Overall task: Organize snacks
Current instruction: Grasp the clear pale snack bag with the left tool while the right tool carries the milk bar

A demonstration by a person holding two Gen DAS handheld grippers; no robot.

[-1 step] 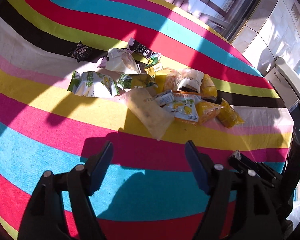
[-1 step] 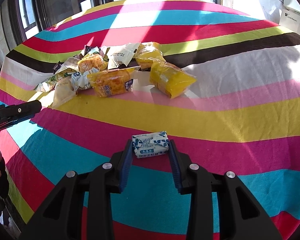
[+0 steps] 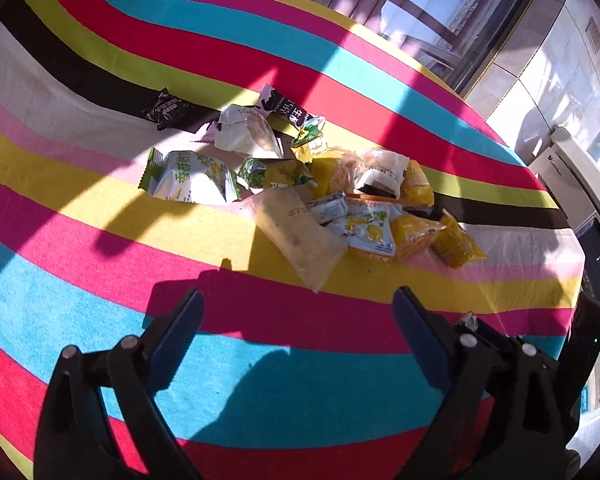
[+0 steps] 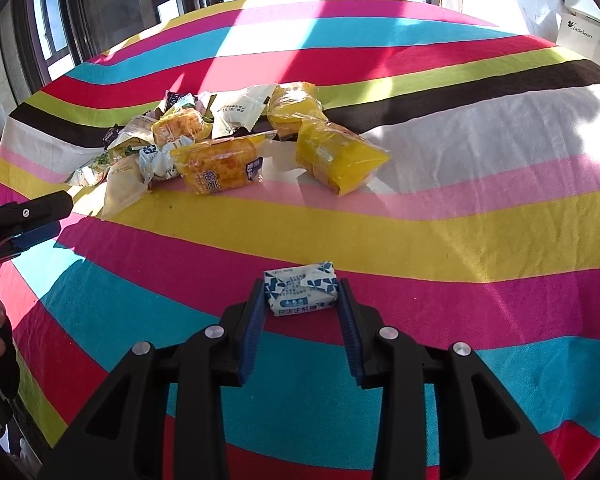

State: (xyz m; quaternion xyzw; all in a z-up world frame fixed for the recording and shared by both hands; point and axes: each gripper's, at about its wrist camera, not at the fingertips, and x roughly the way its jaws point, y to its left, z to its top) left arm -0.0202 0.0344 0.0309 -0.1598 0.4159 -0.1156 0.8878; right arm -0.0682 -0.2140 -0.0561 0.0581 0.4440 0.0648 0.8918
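A pile of snack packets lies on the striped tablecloth, with green, white, black and yellow wrappers. The same pile shows in the right wrist view, with a yellow packet at its right end. My left gripper is open and empty, low over the cloth in front of the pile. My right gripper is shut on a small blue-and-white snack packet, near the cloth and apart from the pile. The left gripper also shows at the left edge of the right wrist view.
A white appliance stands past the table's right edge in the left wrist view. A white box sits at the far right in the right wrist view. Windows lie beyond the table's far edge.
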